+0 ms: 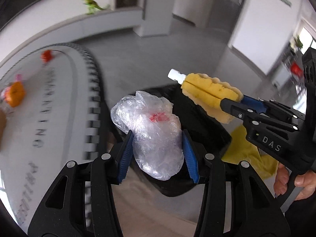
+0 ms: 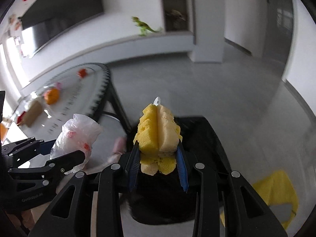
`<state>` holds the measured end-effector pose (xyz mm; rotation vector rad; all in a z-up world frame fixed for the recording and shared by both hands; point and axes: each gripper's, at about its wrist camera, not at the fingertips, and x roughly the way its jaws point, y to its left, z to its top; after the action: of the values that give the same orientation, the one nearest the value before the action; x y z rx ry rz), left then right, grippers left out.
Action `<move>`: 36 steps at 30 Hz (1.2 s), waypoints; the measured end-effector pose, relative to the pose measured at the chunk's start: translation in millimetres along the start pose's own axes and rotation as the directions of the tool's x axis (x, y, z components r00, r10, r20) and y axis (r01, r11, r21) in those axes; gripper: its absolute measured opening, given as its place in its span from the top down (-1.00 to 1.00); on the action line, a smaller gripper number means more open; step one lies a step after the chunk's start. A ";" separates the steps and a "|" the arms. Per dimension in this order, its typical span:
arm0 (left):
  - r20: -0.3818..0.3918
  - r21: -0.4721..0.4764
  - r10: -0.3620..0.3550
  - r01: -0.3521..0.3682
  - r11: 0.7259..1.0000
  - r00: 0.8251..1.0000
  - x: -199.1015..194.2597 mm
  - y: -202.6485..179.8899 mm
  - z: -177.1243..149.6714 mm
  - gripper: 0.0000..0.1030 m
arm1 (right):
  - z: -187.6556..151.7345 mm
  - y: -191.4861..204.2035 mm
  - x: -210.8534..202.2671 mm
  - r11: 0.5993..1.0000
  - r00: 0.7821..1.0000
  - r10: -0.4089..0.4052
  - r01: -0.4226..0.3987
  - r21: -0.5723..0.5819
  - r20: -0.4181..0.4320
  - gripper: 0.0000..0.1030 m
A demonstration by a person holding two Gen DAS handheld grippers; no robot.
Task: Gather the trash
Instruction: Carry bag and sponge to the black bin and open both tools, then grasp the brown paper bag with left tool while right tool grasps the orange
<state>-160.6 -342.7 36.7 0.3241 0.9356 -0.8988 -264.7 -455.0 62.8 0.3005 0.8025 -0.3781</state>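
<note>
Both hands are carrying rubbish toward the bin, and this looks like the moment just short of the drop. The left claw (image 1: 158,154) is clenched on a crumpled clear plastic bag with red print (image 1: 152,134), its blue pads pressing the bag's sides, and the bag hangs over the near edge of the black-lined trash bin (image 1: 209,126) below. The right claw (image 2: 159,164) is clamped tight on a worn yellow sponge head with a white plastic stub at its tip (image 2: 158,132), which sits above the dark mouth of the same bin. Judging from this, the carry is nearly done and the release is what remains: each claw needs to be squarely over the opening before its jaws part, and the light bag may cling to a pad or drift, so it wants to be low and centred first. The two claws are close beside each other over one opening, so letting go one at a time would avoid a knock. Off to the left stands the round white surface with a black toothed rim (image 1: 59,106), bearing a small orange fruit-like thing (image 1: 15,94) and a red item (image 1: 46,56), blurred. A yellow cloth (image 2: 276,189) lies on the floor just beside the bin, and a green toy dinosaur (image 2: 145,26) stands on a far ledge.
</note>
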 end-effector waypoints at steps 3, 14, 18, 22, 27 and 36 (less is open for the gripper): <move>-0.067 0.046 -0.018 0.021 0.999 0.998 29.1 -15.0 2.3 -0.17 | -7.5 -23.3 17.4 0.998 0.998 -0.030 0.033 0.053 -0.056 0.14; -0.100 0.104 0.046 -0.035 0.994 0.994 54.3 -27.4 3.8 -0.88 | -10.9 -42.8 24.4 0.980 0.992 -0.110 0.117 0.159 -0.054 -0.25; -0.077 0.067 0.039 -0.034 0.997 0.996 42.5 -18.6 4.4 -0.88 | -5.5 -34.8 23.1 0.988 0.997 -0.063 0.068 0.136 -0.041 -0.26; -0.045 0.026 0.052 -0.051 0.998 0.998 27.2 -0.5 1.6 -0.88 | 3.1 -12.4 16.0 0.996 1.000 -0.025 0.026 0.089 -0.016 -0.26; -0.004 -0.055 0.092 -0.092 0.994 0.996 -1.6 35.6 -2.6 -0.88 | 17.3 32.6 9.0 0.998 0.998 0.061 -0.061 0.004 -0.002 -0.26; 0.055 -0.228 0.241 -0.222 0.948 0.969 -57.7 129.1 -23.0 -0.88 | 43.1 121.5 12.3 0.974 0.984 0.180 -0.179 -0.135 -0.005 -0.33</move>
<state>-88.1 -220.3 53.7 0.1996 0.8908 -0.5817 -176.3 -366.5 96.4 0.2425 0.7834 -0.1534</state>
